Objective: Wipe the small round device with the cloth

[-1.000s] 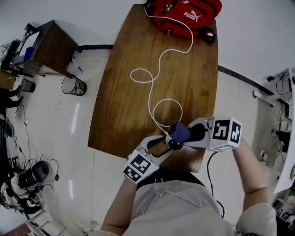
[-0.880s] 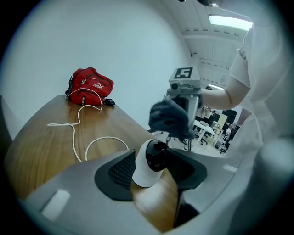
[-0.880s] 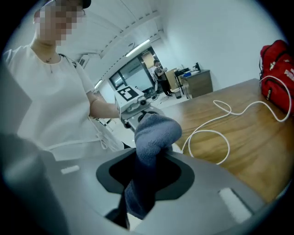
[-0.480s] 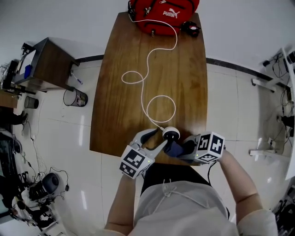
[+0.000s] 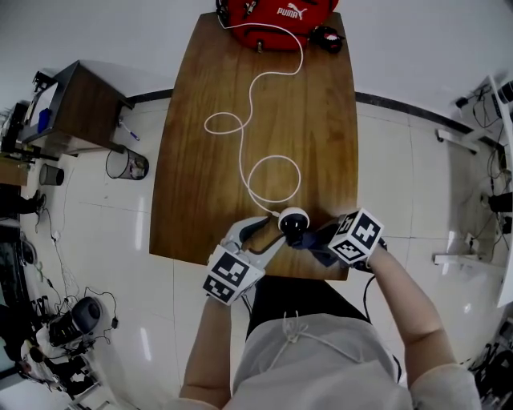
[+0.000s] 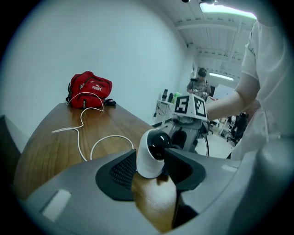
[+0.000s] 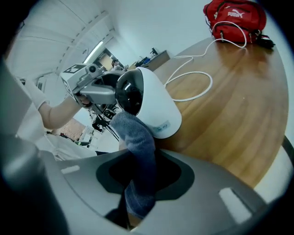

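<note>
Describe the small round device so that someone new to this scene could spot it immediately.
Find the long brown wooden table and go to its near edge. There the thin white cable ends at a small round white device. Its glossy black face sets it apart from the dark blue cloth beside it.

The device (image 6: 148, 160) is smooth, glossy white plastic with a shiny black face. The cloth (image 7: 140, 151) is blue, soft and fuzzy. The table (image 5: 200, 200) is satin-finished brown wood. The bag (image 5: 268, 24) is red fabric, the floor (image 5: 401, 184) glossy tile.
</note>
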{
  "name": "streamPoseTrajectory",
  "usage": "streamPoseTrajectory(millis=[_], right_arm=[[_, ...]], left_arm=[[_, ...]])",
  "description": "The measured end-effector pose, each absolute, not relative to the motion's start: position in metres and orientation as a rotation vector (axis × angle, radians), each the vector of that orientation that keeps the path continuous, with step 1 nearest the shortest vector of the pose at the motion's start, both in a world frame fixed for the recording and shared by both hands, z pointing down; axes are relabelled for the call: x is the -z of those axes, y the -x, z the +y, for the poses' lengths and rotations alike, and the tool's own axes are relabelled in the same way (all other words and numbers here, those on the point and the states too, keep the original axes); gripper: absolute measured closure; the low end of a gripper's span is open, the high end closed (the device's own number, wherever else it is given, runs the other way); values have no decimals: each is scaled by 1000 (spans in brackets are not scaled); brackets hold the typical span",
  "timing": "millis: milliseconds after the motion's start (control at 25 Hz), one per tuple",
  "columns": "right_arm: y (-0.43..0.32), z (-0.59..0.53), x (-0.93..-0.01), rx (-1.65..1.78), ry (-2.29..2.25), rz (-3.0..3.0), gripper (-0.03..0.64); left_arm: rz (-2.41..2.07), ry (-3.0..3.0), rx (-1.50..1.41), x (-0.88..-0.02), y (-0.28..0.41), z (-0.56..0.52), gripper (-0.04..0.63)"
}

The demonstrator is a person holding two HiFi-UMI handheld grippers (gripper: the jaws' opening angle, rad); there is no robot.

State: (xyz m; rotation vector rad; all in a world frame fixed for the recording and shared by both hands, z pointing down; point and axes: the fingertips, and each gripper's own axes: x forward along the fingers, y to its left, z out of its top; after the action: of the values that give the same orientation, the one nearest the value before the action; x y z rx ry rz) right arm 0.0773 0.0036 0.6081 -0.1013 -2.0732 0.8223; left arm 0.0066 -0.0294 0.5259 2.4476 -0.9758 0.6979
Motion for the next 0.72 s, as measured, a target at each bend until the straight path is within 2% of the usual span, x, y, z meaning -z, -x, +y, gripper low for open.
streamPoseTrajectory(millis=[120, 320, 560, 720], right_arm=[[-94, -7, -611, -817, 6, -2042, 503], [-120, -17, -593, -780, -40, -2037, 503], [-65, 41, -526, -864, 287, -2229, 503], [-32, 37, -527, -889, 138, -2302, 503]], left_arm=[[-924, -2470, -812, -535, -15, -21, 408], [-967, -2451, -681, -526, -20, -20, 410], [-1064, -2438, -576, -513, 4, -17, 410], [-1123, -2421, -520, -504, 34, -14, 410]])
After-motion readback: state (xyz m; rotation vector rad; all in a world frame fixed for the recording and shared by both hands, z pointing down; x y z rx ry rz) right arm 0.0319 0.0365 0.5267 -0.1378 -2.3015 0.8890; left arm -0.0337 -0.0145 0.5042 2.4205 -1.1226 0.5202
